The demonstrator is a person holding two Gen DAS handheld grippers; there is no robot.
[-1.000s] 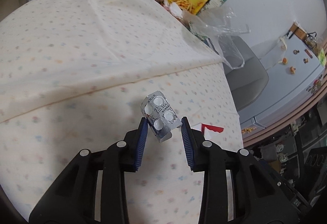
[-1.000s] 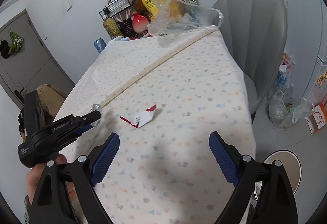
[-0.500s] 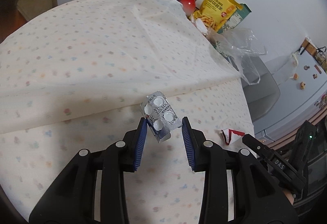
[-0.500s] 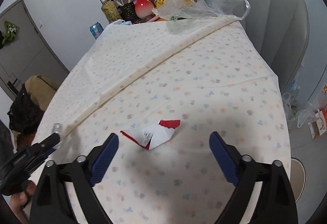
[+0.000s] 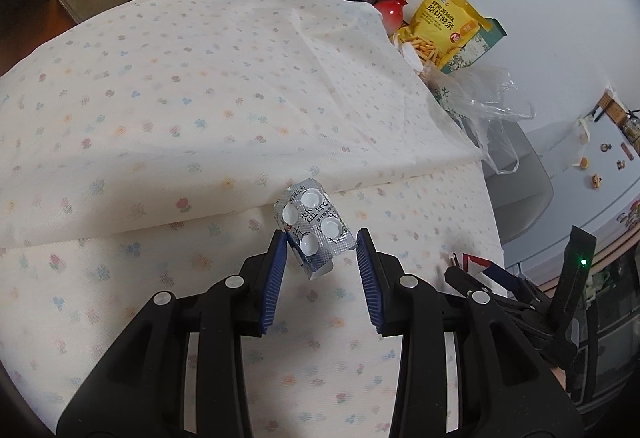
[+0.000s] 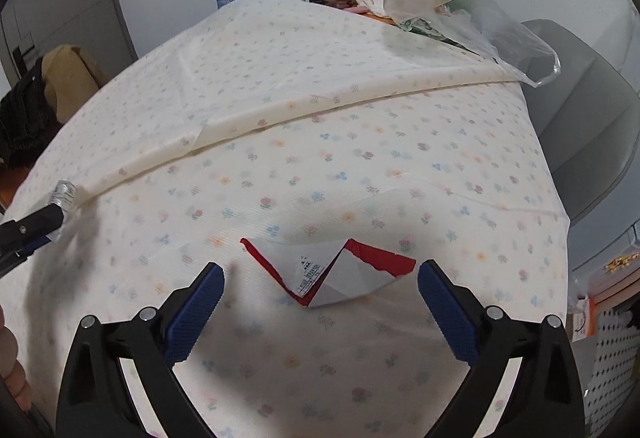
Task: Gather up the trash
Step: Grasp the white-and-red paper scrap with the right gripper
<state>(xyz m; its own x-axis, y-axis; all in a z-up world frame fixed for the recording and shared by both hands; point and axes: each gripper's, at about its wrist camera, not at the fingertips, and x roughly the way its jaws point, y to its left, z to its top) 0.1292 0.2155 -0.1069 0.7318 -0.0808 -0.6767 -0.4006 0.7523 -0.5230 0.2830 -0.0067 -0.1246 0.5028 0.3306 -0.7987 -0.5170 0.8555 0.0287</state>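
Here your tablecloth (image 6: 320, 86) fills both views, snacks crowded at its far edge. Only your right camera shows the whole torn red-and-white wrapper (image 6: 332, 274), lying between your right gripper's (image 6: 320, 292) wide-spread pads, untouched. Only your left camera shows the pill sheet's (image 5: 314, 228) blisters; your left gripper (image 5: 322, 258) pinches that sheet above the cloth.

Silver blister pack (image 5: 314, 228), red-and-white wrapper (image 6: 334, 274), cream tablecloth (image 6: 320, 142) with pastel flowers, blue fingers (image 6: 196, 310).
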